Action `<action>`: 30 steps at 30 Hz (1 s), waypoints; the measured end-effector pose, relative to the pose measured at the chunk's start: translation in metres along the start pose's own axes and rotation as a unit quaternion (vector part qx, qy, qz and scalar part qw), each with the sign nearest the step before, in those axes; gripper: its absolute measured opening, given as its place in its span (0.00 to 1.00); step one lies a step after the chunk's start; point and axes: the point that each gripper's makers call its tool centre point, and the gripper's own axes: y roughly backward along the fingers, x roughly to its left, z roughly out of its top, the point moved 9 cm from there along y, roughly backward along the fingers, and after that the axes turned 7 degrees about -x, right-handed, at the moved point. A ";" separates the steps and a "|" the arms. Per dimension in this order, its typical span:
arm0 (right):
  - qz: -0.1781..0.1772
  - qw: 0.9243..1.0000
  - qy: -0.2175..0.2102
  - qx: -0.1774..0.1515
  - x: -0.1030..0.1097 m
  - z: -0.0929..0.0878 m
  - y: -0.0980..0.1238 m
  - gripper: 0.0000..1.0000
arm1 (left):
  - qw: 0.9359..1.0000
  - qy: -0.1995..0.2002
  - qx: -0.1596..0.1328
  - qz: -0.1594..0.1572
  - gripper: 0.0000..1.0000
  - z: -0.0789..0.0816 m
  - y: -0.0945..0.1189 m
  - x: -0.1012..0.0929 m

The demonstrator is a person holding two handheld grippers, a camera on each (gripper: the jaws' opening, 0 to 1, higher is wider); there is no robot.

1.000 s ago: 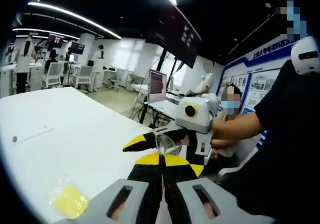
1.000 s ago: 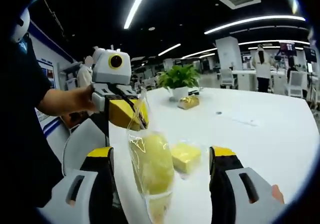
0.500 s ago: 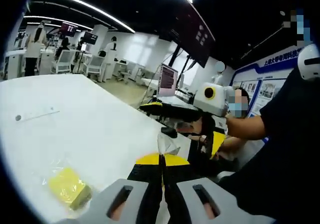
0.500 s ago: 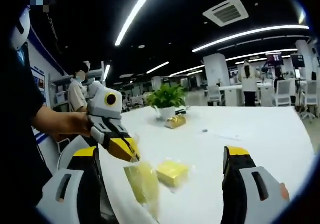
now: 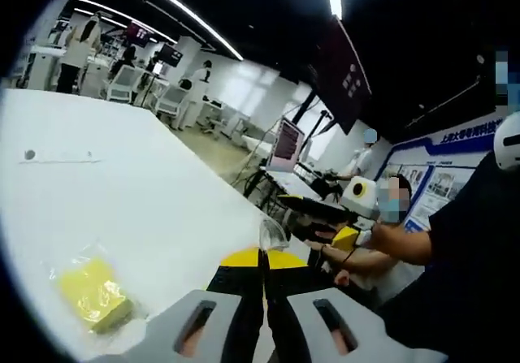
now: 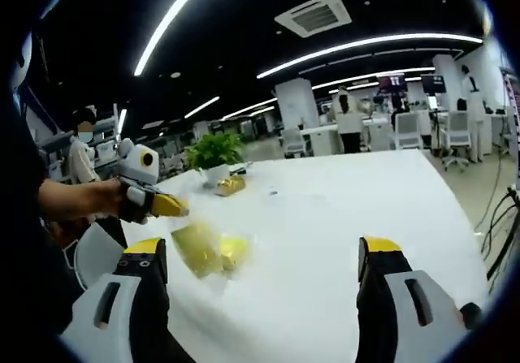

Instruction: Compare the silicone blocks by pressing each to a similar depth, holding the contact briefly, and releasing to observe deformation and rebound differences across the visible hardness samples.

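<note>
In the left gripper view, the left gripper [image 5: 262,259] is seen with its jaws pressed together on the crumpled top edge of a clear plastic bag [image 5: 272,235], which sticks up just above the yellow jaw tips. On the white table [image 5: 122,192], down to the left and well apart from the jaws, a yellow silicone block [image 5: 91,292] lies flat inside a clear wrapper, its long axis running diagonally toward the lower right of the view. The right gripper [image 5: 341,217] is visible beyond the table edge, held in a hand [image 5: 325,237]. In the right gripper view, the right gripper [image 6: 264,253] is shown with its jaws wide apart and nothing between them. The left gripper [image 6: 150,200] is seen at the left, its yellow tips closed on the top of the plastic bag [image 6: 203,249], which hangs downward with yellowish contents; whether the bag touches the table [image 6: 341,209] cannot be told. A potted plant [image 6: 213,156] stands farther back on the table.
</note>
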 end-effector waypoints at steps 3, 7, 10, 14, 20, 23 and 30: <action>-0.007 1.000 -0.009 0.001 -0.003 -0.006 0.007 0.90 | 0.999 0.042 -0.022 0.010 0.00 -0.003 -0.010 0.007; -0.017 1.000 -0.011 0.003 0.000 -0.013 0.015 0.90 | 0.993 0.104 -0.047 0.031 0.00 -0.007 -0.027 0.022; -0.019 1.000 -0.023 0.002 -0.001 -0.015 0.018 0.89 | 0.988 0.137 -0.048 0.050 0.00 -0.012 -0.041 0.034; -0.022 1.000 -0.015 0.001 -0.007 -0.013 0.020 0.89 | 0.976 0.188 -0.061 0.092 0.00 -0.019 -0.060 0.053; -0.023 1.000 -0.021 0.001 -0.013 -0.009 0.020 0.88 | 0.952 0.253 -0.090 0.149 0.00 -0.028 -0.075 0.085; -0.018 1.000 -0.024 0.002 -0.013 -0.009 0.022 0.87 | 0.953 0.245 -0.085 0.154 0.00 -0.029 -0.080 0.097; 0.000 1.000 -0.027 -0.005 -0.007 -0.006 0.022 0.84 | 0.956 0.218 -0.066 0.187 0.00 -0.033 -0.082 0.122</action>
